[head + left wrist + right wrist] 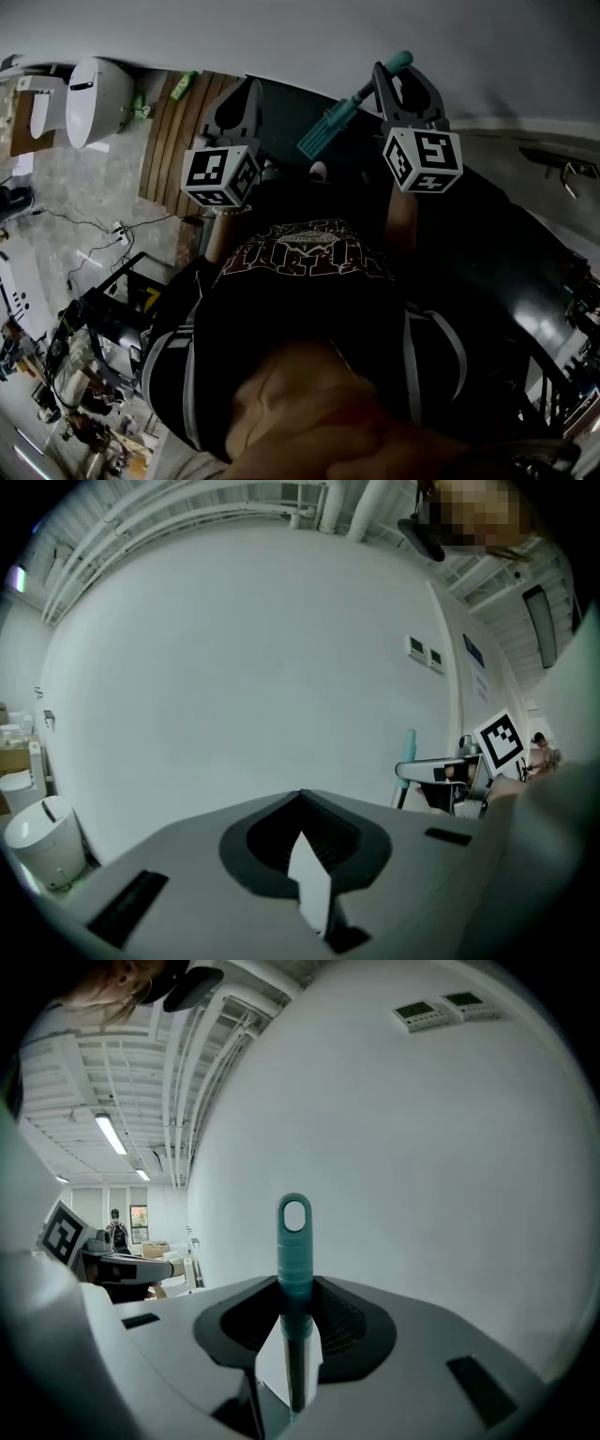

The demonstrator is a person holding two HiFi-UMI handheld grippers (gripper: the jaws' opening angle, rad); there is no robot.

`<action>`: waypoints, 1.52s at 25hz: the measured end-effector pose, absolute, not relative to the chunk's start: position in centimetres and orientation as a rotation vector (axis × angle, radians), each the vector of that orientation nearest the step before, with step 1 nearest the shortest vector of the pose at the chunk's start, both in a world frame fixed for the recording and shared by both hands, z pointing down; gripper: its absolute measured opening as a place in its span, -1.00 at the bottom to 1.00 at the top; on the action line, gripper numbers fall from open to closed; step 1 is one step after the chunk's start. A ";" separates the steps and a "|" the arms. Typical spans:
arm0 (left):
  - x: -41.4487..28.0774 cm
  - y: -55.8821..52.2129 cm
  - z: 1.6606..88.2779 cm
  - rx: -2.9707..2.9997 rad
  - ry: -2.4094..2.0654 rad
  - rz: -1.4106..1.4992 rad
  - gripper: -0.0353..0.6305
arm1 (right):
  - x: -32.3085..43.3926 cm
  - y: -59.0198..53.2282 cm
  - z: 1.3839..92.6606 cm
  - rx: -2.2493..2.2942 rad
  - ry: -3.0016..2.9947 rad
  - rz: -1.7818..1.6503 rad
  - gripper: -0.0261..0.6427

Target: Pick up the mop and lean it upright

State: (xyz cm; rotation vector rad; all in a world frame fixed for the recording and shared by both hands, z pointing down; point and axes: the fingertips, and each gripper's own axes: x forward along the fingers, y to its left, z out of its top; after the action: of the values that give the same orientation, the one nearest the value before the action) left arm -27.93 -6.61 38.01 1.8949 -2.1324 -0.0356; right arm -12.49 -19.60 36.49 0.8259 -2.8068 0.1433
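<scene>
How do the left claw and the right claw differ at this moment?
The right claw is shut on the teal mop handle; the left claw is shut on nothing. The handle's looped end stands past the right claw's tips; past the left claw's, only white wall shows. Both face that wall.

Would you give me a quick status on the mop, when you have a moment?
Right gripper shut on mop handle, near its top end. Left gripper shut, empty. White wall ahead.

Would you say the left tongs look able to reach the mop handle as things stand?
Probably yes: the left tongs are shut and empty, beside the right tongs that clamp the mop handle, with nothing between them. They would need to open first.
</scene>
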 end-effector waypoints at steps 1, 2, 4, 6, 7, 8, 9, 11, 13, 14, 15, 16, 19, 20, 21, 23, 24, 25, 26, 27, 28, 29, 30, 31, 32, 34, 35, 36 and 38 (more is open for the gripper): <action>-28.5 -6.2 38.1 1.877 -2.144 -0.041 -0.76 | -13.1 -19.4 36.6 0.818 -2.808 0.146 -0.56; -29.1 -5.8 38.1 1.861 -2.156 -0.047 -0.76 | -13.8 -19.1 36.7 0.809 -2.806 0.148 -0.56; -30.3 -5.3 38.1 1.845 -2.172 -0.055 -0.76 | -15.1 -18.6 37.1 0.795 -2.798 0.155 -0.56; -31.8 -5.1 38.1 1.855 -2.173 -0.058 -0.76 | -16.5 -18.2 37.5 0.797 -2.788 0.161 -0.56; -32.5 -5.0 38.2 1.866 -2.166 -0.058 -0.76 | -17.3 -18.1 37.7 0.807 -2.781 0.163 -0.56; -33.3 -5.1 38.2 1.880 -2.155 -0.057 -0.76 | -18.0 -18.0 37.9 0.821 -2.773 0.166 -0.56; -34.0 -5.2 38.1 1.898 -2.141 -0.054 -0.76 | -18.7 -17.9 38.1 0.838 -2.764 0.170 -0.56; -35.3 -5.5 37.9 1.941 -2.110 -0.043 -0.76 | -20.0 -17.9 38.6 0.882 -2.740 0.175 -0.56; -36.6 -5.9 37.5 1.997 -2.084 -0.019 -0.76 | -21.3 -17.9 39.0 0.933 -2.715 0.176 -0.56; -37.3 -6.1 37.3 2.025 -2.070 -0.009 -0.76 | -21.9 -17.9 39.3 0.957 -2.702 0.178 -0.56; -37.9 -6.3 37.2 2.053 -2.053 -0.001 -0.76 | -22.5 -17.8 39.5 0.981 -2.691 0.182 -0.56; -38.6 -6.6 37.1 2.077 -2.035 0.003 -0.76 | -23.1 -17.9 39.7 1.006 -2.681 0.186 -0.56; -40.7 -7.6 37.0 2.127 -1.982 0.013 -0.76 | -24.8 -18.3 40.5 1.072 -2.647 0.209 -0.56; -41.3 -7.8 37.0 2.143 -1.964 0.019 -0.76 | -25.2 -18.3 40.8 1.092 -2.635 0.219 -0.56; -41.8 -8.1 37.1 2.160 -1.945 0.025 -0.76 | -25.6 -18.4 41.0 1.112 -2.624 0.228 -0.56; -42.5 -8.5 37.2 2.191 -1.909 0.036 -0.76 | -26.2 -18.5 41.5 1.150 -2.602 0.243 -0.56; -42.8 -8.7 37.2 2.204 -1.894 0.040 -0.76 | -26.5 -18.6 41.7 1.166 -2.591 0.250 -0.56; -43.0 -9.0 37.2 2.214 -1.881 0.042 -0.76 | -26.7 -18.7 41.9 1.179 -2.580 0.256 -0.56; -43.2 -9.2 37.2 2.222 -1.868 0.044 -0.76 | -27.0 -18.9 42.2 1.189 -2.569 0.261 -0.56; -43.4 -9.5 37.2 2.231 -1.855 0.044 -0.76 | -27.4 -19.2 42.5 1.197 -2.559 0.265 -0.56; -43.5 -9.8 37.2 2.241 -1.840 0.044 -0.76 | -27.8 -19.5 42.8 1.204 -2.549 0.269 -0.56; -43.7 -10.0 37.2 2.252 -1.825 0.042 -0.76 | -28.1 -19.8 43.1 1.210 -2.539 0.274 -0.56; -43.7 -10.2 37.3 2.261 -1.812 0.041 -0.76 | -28.4 -20.1 43.4 1.216 -2.529 0.279 -0.56; -43.7 -10.2 37.3 2.267 -1.803 0.041 -0.76 | -28.5 -20.4 43.8 1.220 -2.520 0.287 -0.56; -43.7 -10.2 37.3 2.268 -1.796 0.041 -0.76 | -28.5 -20.5 44.2 1.223 -2.512 0.295 -0.56; -44.0 -10.3 37.6 2.262 -1.789 0.040 -0.76 | -28.9 -21.0 45.2 1.222 -2.494 0.315 -0.56; -44.4 -10.5 37.7 2.256 -1.789 0.039 -0.76 | -29.2 -21.4 45.8 1.219 -2.485 0.326 -0.56; -44.8 -10.7 37.8 2.252 -1.791 0.040 -0.76 | -29.5 -21.7 46.3 1.217 -2.478 0.336 -0.56; -45.2 -10.9 37.8 2.243 -1.797 0.039 -0.76 | -29.8 -22.4 47.0 1.222 -2.469 0.350 -0.56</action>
State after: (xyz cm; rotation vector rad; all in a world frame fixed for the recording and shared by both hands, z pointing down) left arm -45.19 -10.92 37.84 2.2431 -1.7971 0.0392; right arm -29.77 -22.40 46.97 1.2215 -2.4693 0.3499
